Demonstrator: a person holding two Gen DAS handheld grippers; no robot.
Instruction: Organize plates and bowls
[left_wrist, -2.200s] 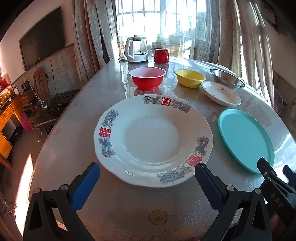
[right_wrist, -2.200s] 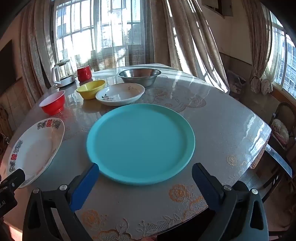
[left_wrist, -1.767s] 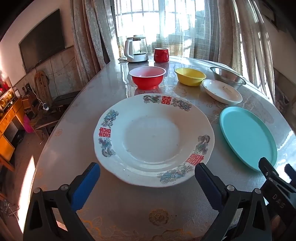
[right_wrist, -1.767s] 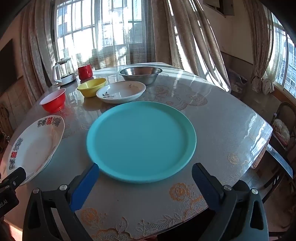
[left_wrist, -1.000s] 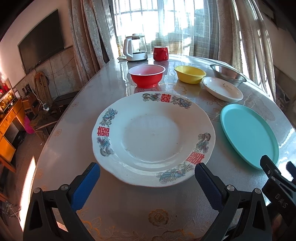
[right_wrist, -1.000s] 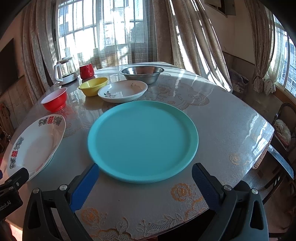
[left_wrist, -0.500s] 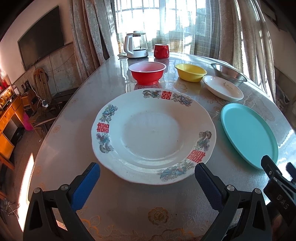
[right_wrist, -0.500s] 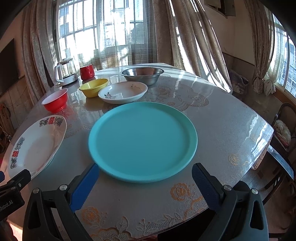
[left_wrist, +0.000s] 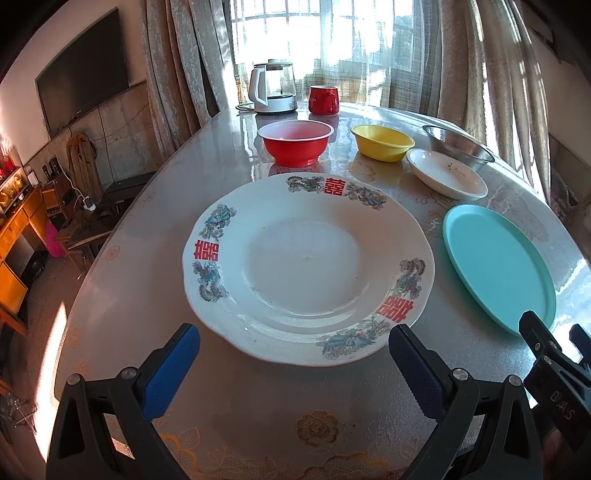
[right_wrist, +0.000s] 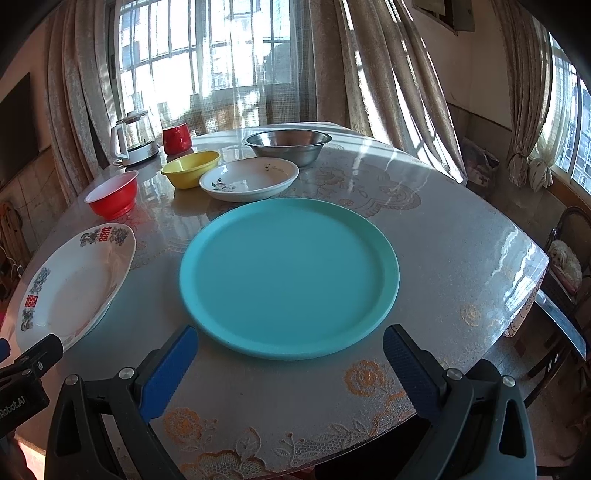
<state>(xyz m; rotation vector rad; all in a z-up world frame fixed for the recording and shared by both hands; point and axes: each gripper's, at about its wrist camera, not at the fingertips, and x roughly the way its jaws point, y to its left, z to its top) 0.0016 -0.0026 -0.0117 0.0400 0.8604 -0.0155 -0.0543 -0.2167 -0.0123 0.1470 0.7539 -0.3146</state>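
Blue-padded and black-framed, the left tongs (left_wrist: 293, 354) sit at the bottom of the left wrist view, spread wide and holding nothing, lined up on the near rim of the patterned white plate (left_wrist: 306, 266) at frame centre. The right tongs (right_wrist: 290, 350) stand likewise at the bottom of the right wrist view, spread and empty, squared to the near edge of the teal plate (right_wrist: 288, 277). Each tool faces its own plate, which suggests a rim grasp is being prepared; nothing is yet gripped.

Both plates lie flat on the counter (right_wrist: 443, 236), side by side and apart, the patterned one to the left of the teal one. Neither is stacked, so the sorting appears to be at its start.

Further back, middle of the right wrist view: a small white dish (right_wrist: 249, 179), with a yellow bowl (right_wrist: 190, 170) just to its left and a red bowl (right_wrist: 112, 194) further left. A steel bowl (right_wrist: 288, 146) stands behind the dish. All rest upright, open side up, separate, ready for nesting by kind.

At the far upper left: a kettle (right_wrist: 133, 142) and red mug (right_wrist: 177, 138), near the curtained window, seemingly outside the task.
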